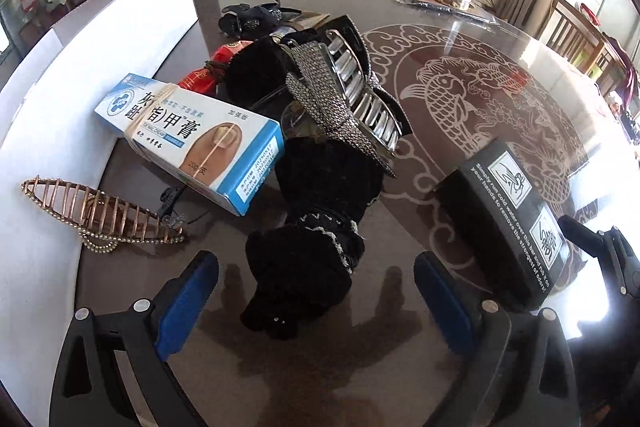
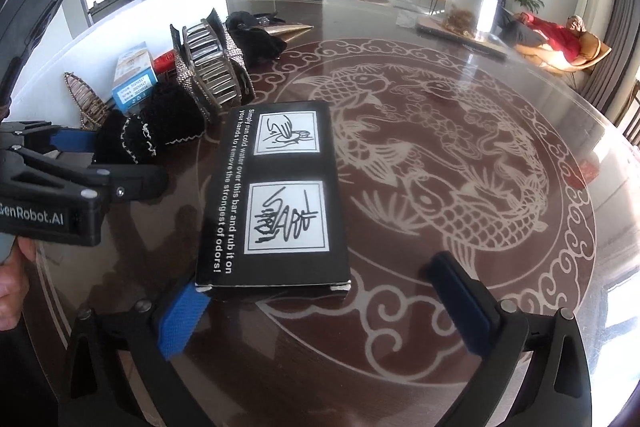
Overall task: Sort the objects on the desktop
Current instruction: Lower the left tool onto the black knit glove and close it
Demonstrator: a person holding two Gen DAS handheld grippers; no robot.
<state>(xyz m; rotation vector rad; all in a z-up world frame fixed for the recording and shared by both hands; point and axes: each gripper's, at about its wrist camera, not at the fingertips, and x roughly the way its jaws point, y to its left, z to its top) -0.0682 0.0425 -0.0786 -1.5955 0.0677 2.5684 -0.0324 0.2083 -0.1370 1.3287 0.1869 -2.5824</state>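
Black box [image 2: 276, 195] lies flat between wide right claw [image 2: 320, 291] tips.

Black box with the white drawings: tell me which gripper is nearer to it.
Right. The right gripper stands open at the near end of the black box, one pad beside its corner. The left gripper is off to its side, around a black hair accessory.

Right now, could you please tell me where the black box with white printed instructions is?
In the right wrist view, the black box lies flat on the glass-topped table, its near end just ahead of the open right gripper.
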